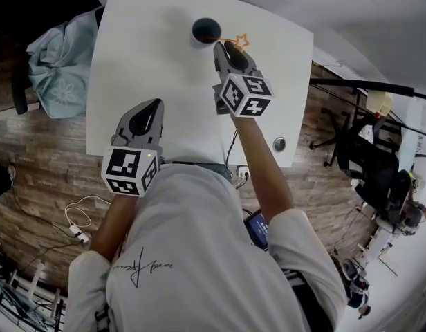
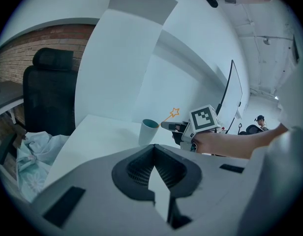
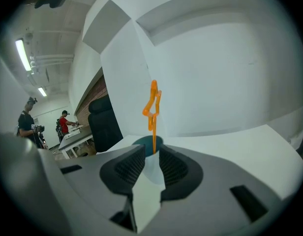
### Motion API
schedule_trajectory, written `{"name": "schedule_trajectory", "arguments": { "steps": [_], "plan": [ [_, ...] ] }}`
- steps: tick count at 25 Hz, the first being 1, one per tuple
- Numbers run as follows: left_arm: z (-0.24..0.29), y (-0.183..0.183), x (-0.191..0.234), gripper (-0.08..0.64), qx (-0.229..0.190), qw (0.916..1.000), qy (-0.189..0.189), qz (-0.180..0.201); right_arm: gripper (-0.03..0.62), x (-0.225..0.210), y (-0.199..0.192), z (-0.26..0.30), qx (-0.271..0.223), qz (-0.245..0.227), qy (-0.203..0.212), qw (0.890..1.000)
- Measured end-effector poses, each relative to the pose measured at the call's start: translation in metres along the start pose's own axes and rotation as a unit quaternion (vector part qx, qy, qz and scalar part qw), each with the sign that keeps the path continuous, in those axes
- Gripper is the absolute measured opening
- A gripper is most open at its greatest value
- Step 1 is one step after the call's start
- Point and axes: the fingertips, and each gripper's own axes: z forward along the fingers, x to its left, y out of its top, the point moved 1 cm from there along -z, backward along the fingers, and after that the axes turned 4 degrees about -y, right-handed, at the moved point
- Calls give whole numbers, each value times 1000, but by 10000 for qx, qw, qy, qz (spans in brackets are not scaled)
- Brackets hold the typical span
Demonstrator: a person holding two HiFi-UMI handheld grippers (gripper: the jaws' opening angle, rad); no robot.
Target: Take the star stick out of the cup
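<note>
A white cup (image 1: 206, 30) with a dark teal inside stands near the far edge of the white table (image 1: 144, 54). An orange star stick (image 1: 238, 41) leans out of it to the right. My right gripper (image 1: 223, 47) reaches up to the cup's right side. In the right gripper view the star stick (image 3: 152, 104) rises out of the cup (image 3: 151, 170) through the narrow gap of my right gripper (image 3: 152, 151), which is slightly open. My left gripper (image 1: 152, 106) rests low over the table's near part, shut and empty (image 2: 154, 146); from there the cup (image 2: 148, 132) and star (image 2: 174, 112) show ahead.
A pale blue cloth (image 1: 61, 68) lies on a black chair (image 2: 48, 102) left of the table. A round cable port (image 1: 279, 144) sits at the table's near right corner. Cables (image 1: 78, 220) lie on the wooden floor. Office chairs (image 1: 365, 151) stand to the right.
</note>
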Motion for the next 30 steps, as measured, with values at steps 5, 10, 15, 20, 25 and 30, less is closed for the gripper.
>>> {"name": "schedule_trajectory", "arguments": {
  "steps": [5,10,15,20,25,30],
  "plan": [
    [-5,-5,2,3,48,9999,78,-46,84,0,-3,7,42,-1,-45,10000],
    [-11,-8,9,3,68,9998,153,-80,84,1,-1,14,23,-23,-80,10000],
    [-13,-10,14,3,86,9997,194,-109,84,-3,-5,19,97,-62,-169,9998],
    [-15,-8,18,3,68,9997,220,-123,80,-4,-3,21,89,-94,-203,9997],
    [-18,-8,20,3,44,9996,220,-157,64,-3,-2,20,82,-101,-221,9997],
    [-18,-9,21,3,27,9996,210,-171,46,-3,-3,20,94,-116,-279,9995]
  ]
}}
